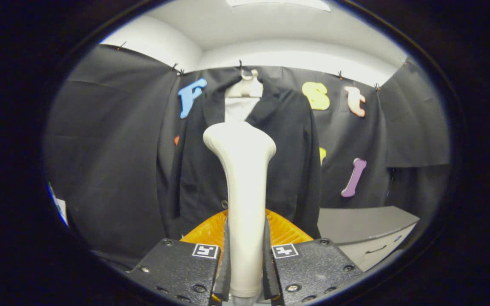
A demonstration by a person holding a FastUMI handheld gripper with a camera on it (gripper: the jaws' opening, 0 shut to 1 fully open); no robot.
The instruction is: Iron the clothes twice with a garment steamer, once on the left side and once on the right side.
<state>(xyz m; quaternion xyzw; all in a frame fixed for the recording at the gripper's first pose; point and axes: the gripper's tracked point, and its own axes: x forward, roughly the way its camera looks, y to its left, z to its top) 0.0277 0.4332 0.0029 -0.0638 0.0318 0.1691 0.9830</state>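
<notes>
Claw (245,272) clamping steamer (242,187), jacket (287,161) beyond.

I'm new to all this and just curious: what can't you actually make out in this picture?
- Steamer, gripper view: held upright, both fingers of the gripper pressing its handle; its steam face points away, unseen.
- Jacket: its middle hides behind the steamer; the hem hides behind the orange thing.
- Orange thing: mostly covered by the gripper, so unidentifiable.
- Cabinet: its far end is cut off.

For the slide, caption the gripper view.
Tool shut on steamer, upright before a dark jacket hanging on the booth wall.
</notes>
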